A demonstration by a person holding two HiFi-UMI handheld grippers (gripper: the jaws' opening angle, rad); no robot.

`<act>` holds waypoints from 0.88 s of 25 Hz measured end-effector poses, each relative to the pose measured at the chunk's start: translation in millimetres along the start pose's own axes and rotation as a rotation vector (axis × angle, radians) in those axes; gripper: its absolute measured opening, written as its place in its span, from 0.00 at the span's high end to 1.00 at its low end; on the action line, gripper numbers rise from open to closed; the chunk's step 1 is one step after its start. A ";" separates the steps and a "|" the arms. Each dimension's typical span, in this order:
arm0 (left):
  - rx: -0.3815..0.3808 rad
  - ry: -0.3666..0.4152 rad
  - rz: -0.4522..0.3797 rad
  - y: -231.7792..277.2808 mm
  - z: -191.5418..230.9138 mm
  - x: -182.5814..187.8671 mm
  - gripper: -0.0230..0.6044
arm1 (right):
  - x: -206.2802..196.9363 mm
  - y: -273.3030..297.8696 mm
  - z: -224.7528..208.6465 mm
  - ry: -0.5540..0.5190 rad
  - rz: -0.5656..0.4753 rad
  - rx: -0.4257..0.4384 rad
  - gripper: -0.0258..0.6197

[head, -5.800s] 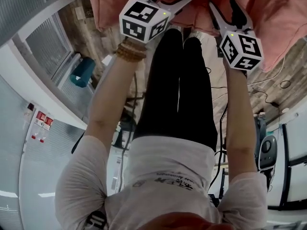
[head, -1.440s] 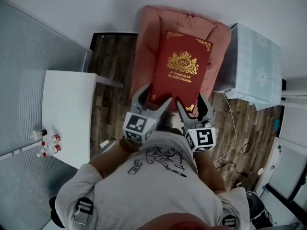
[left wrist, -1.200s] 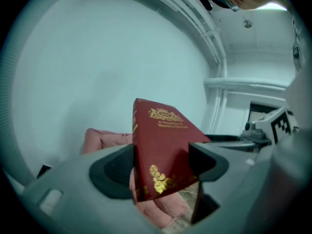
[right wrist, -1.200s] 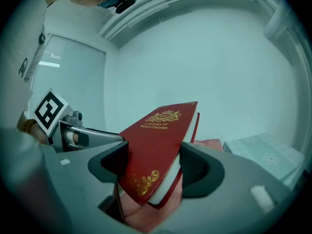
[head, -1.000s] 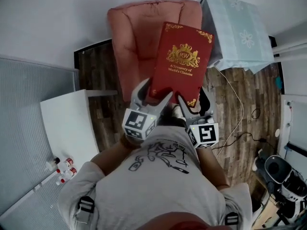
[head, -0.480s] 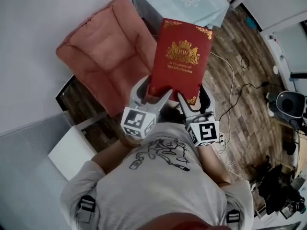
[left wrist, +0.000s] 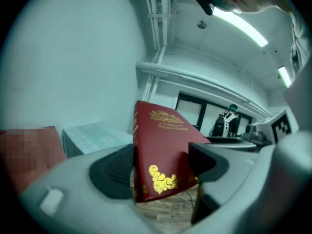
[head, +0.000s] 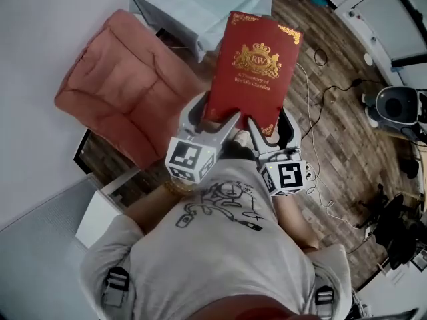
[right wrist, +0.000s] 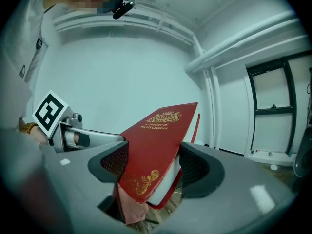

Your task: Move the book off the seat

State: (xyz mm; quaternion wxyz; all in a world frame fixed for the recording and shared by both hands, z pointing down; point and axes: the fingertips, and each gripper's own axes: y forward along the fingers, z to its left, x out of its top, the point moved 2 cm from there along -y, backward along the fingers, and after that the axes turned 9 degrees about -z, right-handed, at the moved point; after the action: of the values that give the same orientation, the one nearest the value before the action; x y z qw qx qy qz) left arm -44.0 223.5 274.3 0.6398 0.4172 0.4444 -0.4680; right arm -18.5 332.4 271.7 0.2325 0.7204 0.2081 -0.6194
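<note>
A large red book (head: 255,65) with gold print is held up in the air, away from the pink armchair (head: 117,95) at the left. My left gripper (head: 215,114) is shut on the book's near left corner. My right gripper (head: 268,122) is shut on its near right corner. In the left gripper view the book (left wrist: 161,145) stands between the dark pads of the left gripper (left wrist: 161,167). The right gripper view shows the book (right wrist: 158,140) clamped by the right gripper (right wrist: 153,165), with a pink scrap (right wrist: 129,208) hanging under that corner.
A small table with a pale blue cloth (head: 193,5) stands beside the armchair. Below the book lies wood floor (head: 320,145) with loose cables (head: 327,92). A round grey device (head: 398,107) sits at the right, a white table (head: 100,212) at the lower left.
Both grippers have swung the book sideways, off the armchair. The chair has slid to the left of the view, and the book now hangs over the floor by the blue-clothed table.
</note>
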 end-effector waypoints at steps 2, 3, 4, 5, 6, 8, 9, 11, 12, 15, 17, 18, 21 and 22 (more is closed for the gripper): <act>-0.007 0.002 -0.004 2.7 8.0 -10.7 0.41 | -12.3 5.2 0.1 -0.001 -0.003 -0.007 0.44; -0.008 0.003 -0.006 6.1 9.5 -15.4 0.41 | -17.0 6.8 -2.8 -0.003 -0.005 -0.007 0.44; -0.008 0.003 -0.008 12.1 6.5 -18.3 0.40 | -18.9 6.1 -9.9 -0.002 -0.006 -0.007 0.44; -0.006 0.004 -0.007 21.5 -2.9 -17.9 0.41 | -16.1 1.7 -22.3 0.001 -0.007 -0.006 0.44; -0.003 0.006 -0.005 33.7 -18.6 -13.6 0.41 | -8.3 -6.4 -39.1 0.006 -0.011 -0.005 0.44; 0.002 0.014 -0.002 58.8 -53.5 -0.3 0.40 | 12.2 -24.6 -74.0 0.012 -0.023 -0.004 0.44; 0.003 0.018 -0.004 67.2 -63.9 3.3 0.41 | 17.7 -29.7 -85.3 0.012 -0.029 -0.005 0.44; 0.000 0.022 -0.012 74.3 -67.5 1.1 0.41 | 16.5 -30.9 -92.9 0.002 -0.036 -0.009 0.44; -0.003 0.022 -0.016 75.4 -65.0 -2.2 0.41 | 13.2 -29.2 -92.9 -0.003 -0.039 -0.010 0.44; -0.016 0.017 -0.026 78.6 -59.5 -9.2 0.41 | 6.6 -25.5 -93.7 -0.016 -0.043 -0.017 0.44; -0.022 0.015 -0.029 80.3 -59.5 -10.7 0.41 | 5.2 -25.6 -94.9 -0.017 -0.047 -0.023 0.44; -0.024 0.017 -0.031 80.4 -59.7 -10.9 0.41 | 4.7 -25.8 -95.2 -0.016 -0.050 -0.026 0.44; -0.024 0.023 -0.039 80.1 -59.7 -12.5 0.41 | 3.1 -26.2 -95.1 -0.019 -0.059 -0.024 0.44; -0.023 0.024 -0.042 81.4 -59.8 -11.9 0.41 | 4.0 -25.5 -96.4 -0.022 -0.061 -0.021 0.44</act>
State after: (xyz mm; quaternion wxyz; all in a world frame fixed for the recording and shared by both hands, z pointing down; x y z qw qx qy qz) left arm 22.3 300.4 280.0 0.6291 0.4061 0.4660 -0.4713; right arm 43.8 410.2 277.8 0.2234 0.7046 0.2338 -0.6317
